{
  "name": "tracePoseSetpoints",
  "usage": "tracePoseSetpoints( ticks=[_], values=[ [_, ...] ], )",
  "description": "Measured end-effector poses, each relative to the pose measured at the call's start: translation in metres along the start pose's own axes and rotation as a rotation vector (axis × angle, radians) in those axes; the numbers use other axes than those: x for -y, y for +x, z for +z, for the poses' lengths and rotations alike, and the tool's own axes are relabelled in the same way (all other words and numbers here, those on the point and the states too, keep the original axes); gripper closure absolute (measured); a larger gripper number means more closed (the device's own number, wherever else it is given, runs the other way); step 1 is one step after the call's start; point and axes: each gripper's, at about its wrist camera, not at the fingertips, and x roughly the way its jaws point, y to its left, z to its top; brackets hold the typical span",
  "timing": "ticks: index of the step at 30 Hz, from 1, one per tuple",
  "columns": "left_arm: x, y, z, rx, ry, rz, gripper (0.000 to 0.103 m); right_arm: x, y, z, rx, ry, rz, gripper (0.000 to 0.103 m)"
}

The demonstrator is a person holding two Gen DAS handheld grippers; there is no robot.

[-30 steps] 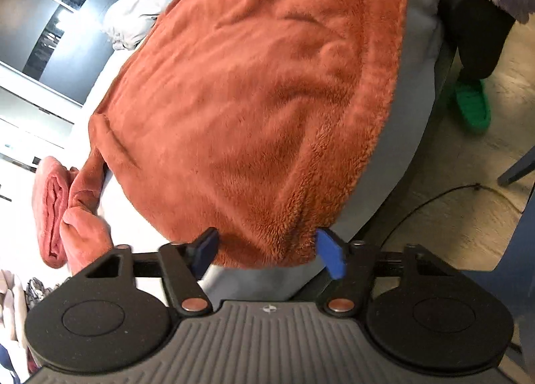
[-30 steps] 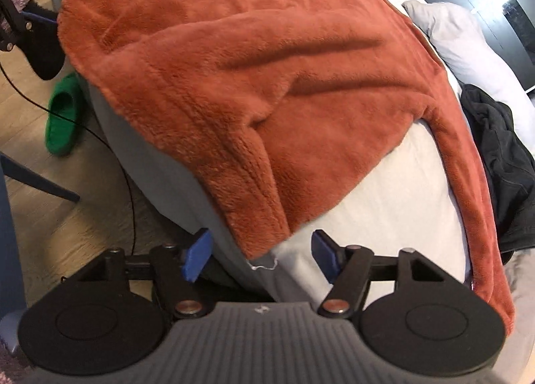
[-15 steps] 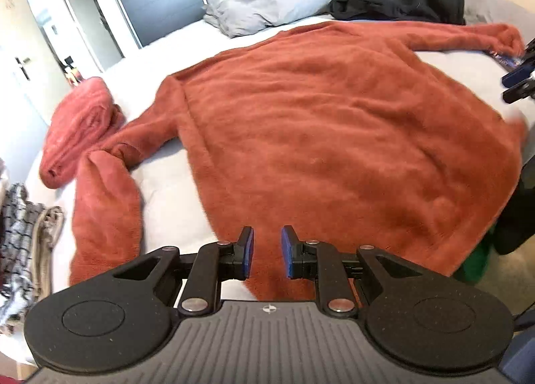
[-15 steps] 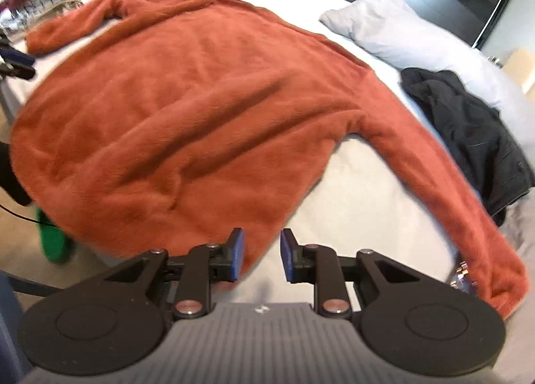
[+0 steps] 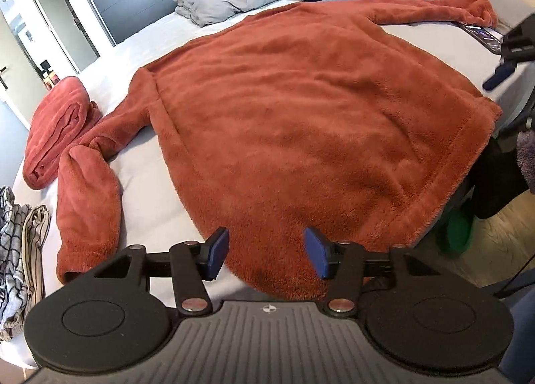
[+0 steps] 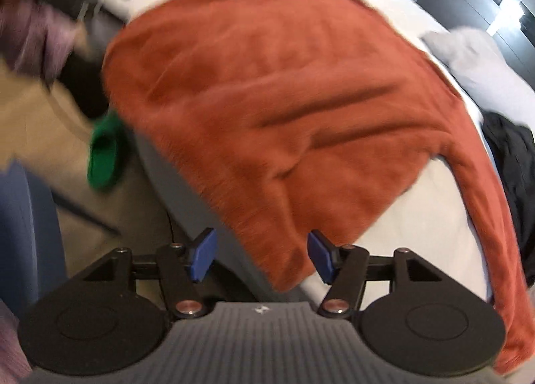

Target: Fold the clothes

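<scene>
A fuzzy rust-orange fleece sweater (image 5: 301, 123) lies flat across the grey bed (image 5: 147, 190), hem draped over its near edge. Both the left hand-held gripper (image 5: 265, 252) and right hand-held gripper (image 6: 260, 255) are opening, their blue pads apart above the hem, gripping nothing.

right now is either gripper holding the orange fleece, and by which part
Nothing is held. The left gripper and right gripper both have jaws opening over the hem of the orange fleece sweater, pads clear of the fabric.

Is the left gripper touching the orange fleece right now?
Apart. The left wrist view shows the left gripper opening, its pads clear of the orange fleece, which lies behind the gap.
</scene>
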Motion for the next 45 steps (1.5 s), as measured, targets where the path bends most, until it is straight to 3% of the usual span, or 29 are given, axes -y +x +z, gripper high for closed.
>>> tracePoseSetpoints(
  ticks=[2, 4, 7, 9, 11, 14, 18, 21, 24, 29, 33, 38, 41, 43, 45],
  values=[
    [0.0, -0.001, 0.001, 0.007, 0.0, -0.008, 0.054, -0.004, 0.014, -0.001, -0.049, -0.03, -0.047, 0.044],
    [0.001, -0.004, 0.001, 0.024, 0.005, -0.027, 0.054, 0.004, 0.017, -0.001, -0.042, 0.007, -0.082, 0.062],
    [0.007, -0.011, 0.0, 0.066, 0.028, -0.081, 0.05, 0.027, 0.006, 0.003, 0.017, 0.114, -0.092, 0.074],
    [0.017, -0.016, -0.002, 0.093, 0.065, -0.126, 0.046, 0.041, -0.002, 0.006, 0.059, 0.181, -0.098, 0.089],
    [0.029, -0.019, -0.002, 0.112, 0.117, -0.159, 0.038, 0.051, -0.002, 0.012, 0.084, 0.226, -0.093, 0.091],
    [0.049, -0.019, -0.004, 0.113, 0.18, -0.183, 0.038, 0.058, -0.003, 0.024, 0.117, 0.251, -0.121, 0.093],
    [0.066, -0.008, -0.01, 0.064, 0.232, -0.168, 0.038, 0.071, -0.02, 0.042, 0.212, 0.289, -0.229, 0.093],
    [0.067, -0.004, -0.013, 0.063, 0.252, -0.082, 0.038, 0.089, -0.03, 0.055, 0.258, 0.357, -0.268, 0.093],
    [0.053, -0.005, -0.011, 0.074, 0.172, -0.012, 0.038, 0.102, -0.028, 0.065, 0.251, 0.398, -0.291, 0.093],
    [0.023, -0.011, -0.011, 0.093, 0.019, 0.013, 0.04, 0.115, -0.016, 0.074, 0.213, 0.438, -0.303, 0.093],
    [0.021, -0.002, -0.011, 0.059, 0.014, 0.025, 0.042, 0.119, -0.012, 0.071, 0.194, 0.443, -0.291, 0.093],
    [0.042, 0.013, -0.003, 0.048, 0.09, 0.074, 0.042, 0.126, -0.005, 0.06, 0.162, 0.48, -0.264, 0.093],
    [0.039, 0.02, 0.003, 0.025, 0.064, 0.102, 0.07, 0.127, -0.003, 0.052, 0.142, 0.512, -0.227, 0.091],
    [0.026, 0.019, 0.003, 0.012, 0.001, 0.095, 0.077, 0.125, -0.002, 0.046, 0.123, 0.527, -0.197, 0.087],
    [0.012, 0.015, 0.003, 0.012, -0.062, 0.102, 0.083, 0.123, 0.0, 0.037, 0.096, 0.548, -0.163, 0.057]
  ],
)
